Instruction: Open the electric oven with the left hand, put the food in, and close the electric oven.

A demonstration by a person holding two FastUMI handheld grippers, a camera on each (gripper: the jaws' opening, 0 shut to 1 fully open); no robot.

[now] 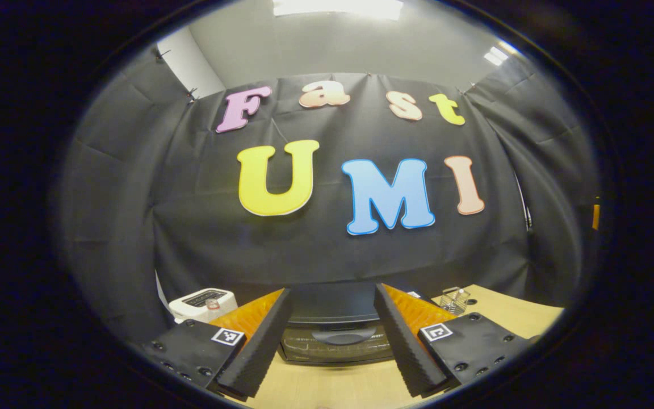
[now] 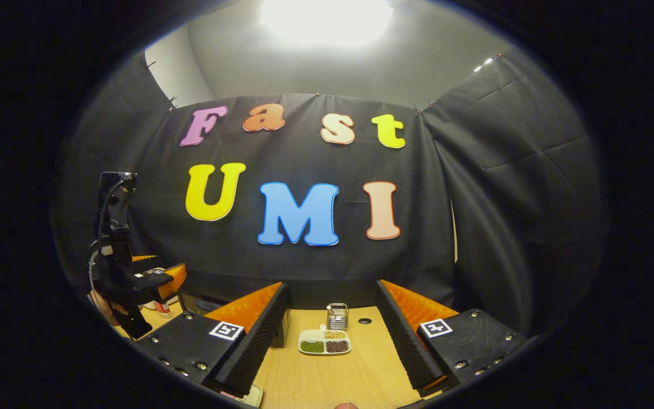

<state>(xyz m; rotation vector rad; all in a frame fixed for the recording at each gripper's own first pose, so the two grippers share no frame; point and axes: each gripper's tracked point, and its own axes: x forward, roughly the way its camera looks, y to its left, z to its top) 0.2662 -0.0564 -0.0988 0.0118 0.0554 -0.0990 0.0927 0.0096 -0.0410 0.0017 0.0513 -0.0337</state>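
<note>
Left gripper (image 1: 332,318), fingers spread wide and empty, faces the closed electric oven (image 1: 335,335) at the bench's (image 1: 508,312) rear edge. Right gripper (image 2: 332,318), equally wide and empty, frames a divided food tray (image 2: 325,342) mid-bench, a glass jar (image 2: 337,316) just behind it.

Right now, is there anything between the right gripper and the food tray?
No. In the right gripper view, only bare wooden table lies between the open right gripper and the food tray.
</note>
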